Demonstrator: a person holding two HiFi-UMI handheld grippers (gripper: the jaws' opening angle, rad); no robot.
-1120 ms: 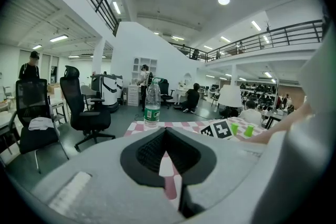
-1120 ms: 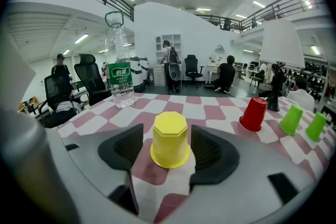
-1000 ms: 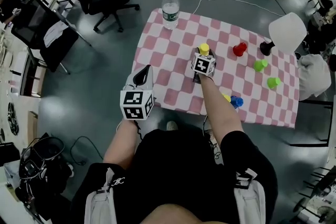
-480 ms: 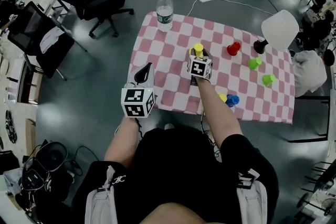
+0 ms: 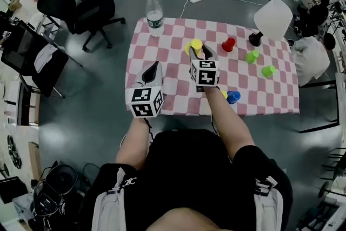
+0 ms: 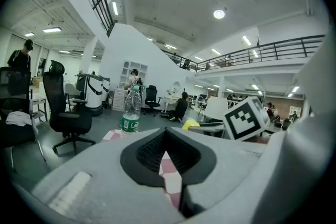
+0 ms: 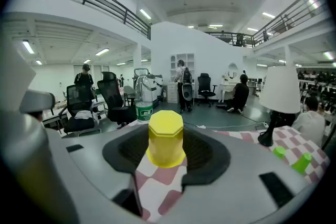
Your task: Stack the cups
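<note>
Barely begun on the stacking: one cup in a claw, none nested yet.

Grips an upturned yellow cup [image 7: 165,139] in the right claw [image 5: 199,54], having just been closing onto it, out over the far middle of the checkered table [image 5: 167,40]. Carries the left claw [image 5: 151,69] pinched together with nothing in it, above the table's near left part. Shows no stack anywhere from above. Leaves a red cup [image 5: 228,44] close to the held one, a green cup [image 5: 251,56] and a second green cup [image 5: 267,71] farther right, and a blue cup [image 5: 233,97] with a second yellow cup [image 5: 223,94] just beside it at the near edge. Calls next, most likely, for setting the held cup onto one of these, so nearly all the work remains.
</note>
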